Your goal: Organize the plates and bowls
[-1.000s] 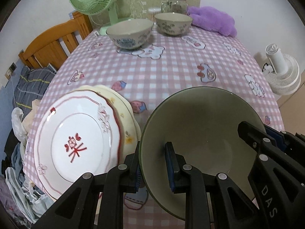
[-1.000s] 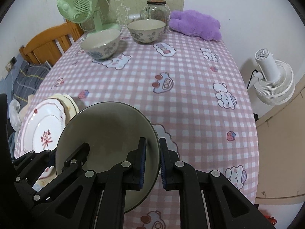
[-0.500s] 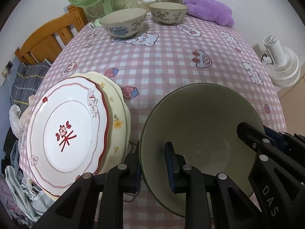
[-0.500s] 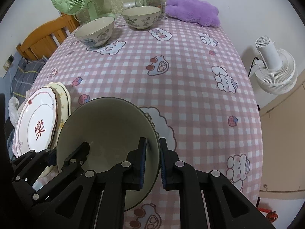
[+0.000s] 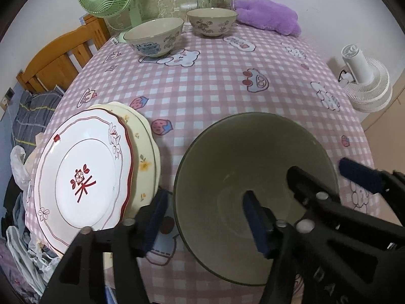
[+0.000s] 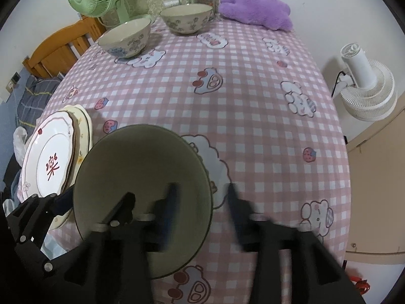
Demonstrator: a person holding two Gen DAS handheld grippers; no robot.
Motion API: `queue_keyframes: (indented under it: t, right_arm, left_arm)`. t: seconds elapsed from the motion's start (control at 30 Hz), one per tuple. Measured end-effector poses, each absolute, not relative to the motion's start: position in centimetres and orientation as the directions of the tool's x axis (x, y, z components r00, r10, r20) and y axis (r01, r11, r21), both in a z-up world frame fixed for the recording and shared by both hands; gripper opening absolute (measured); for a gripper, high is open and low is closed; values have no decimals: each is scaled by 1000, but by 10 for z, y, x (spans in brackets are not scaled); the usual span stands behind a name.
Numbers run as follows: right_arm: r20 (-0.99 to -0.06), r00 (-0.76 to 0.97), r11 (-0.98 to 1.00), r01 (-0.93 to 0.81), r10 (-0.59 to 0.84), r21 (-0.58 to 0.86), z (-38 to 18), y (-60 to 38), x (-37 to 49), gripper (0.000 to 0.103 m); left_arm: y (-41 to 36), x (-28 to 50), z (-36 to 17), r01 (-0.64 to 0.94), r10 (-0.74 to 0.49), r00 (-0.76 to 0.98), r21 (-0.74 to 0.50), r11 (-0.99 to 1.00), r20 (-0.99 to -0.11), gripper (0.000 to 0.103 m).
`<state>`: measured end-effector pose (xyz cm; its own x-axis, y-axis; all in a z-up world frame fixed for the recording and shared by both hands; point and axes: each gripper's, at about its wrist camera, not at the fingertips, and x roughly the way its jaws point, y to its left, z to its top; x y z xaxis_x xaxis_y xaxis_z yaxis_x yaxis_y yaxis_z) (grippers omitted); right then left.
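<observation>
Both tools, left (image 5: pixel 205 217) and right (image 6: pixel 202 202), now opening off the green bowl (image 5: pixel 255 157) rim.

My counter (image 5: pixel 215 96) wears pink-and-white gingham with cartoon prints. The big bowl (image 5: pixel 253 177) is olive green. The top plate (image 5: pixel 83 172) is white, red-rimmed, with a red motif; the plate below (image 5: pixel 144 147) is cream with flowers.

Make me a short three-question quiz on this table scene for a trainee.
1. True or false: the red-trimmed plate lies on top of the cream plate.
2. How many patterned bowls stand at the table's far end?
3. The big olive bowl sits: A) on the plates, B) on the tablecloth beside them.

Key: 1 true; 2 two; 3 B.
</observation>
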<state>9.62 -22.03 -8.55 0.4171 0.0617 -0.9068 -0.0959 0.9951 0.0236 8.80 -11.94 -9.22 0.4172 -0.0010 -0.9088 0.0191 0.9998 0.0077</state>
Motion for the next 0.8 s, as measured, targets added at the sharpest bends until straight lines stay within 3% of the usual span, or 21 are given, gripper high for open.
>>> queue_keyframes:
  t: [0.17,0.8]
  right_arm:
    - [-894,440,995,-89,83,49,-75,-221,94,73]
    - [-823,566,998,15,46,67,-16,-149,98,73]
  left_arm:
    - [-116,85,-78,37,4,453,23,999,-892,81]
    - [-35,109,-23,118,-49,559,21,993,-827,82]
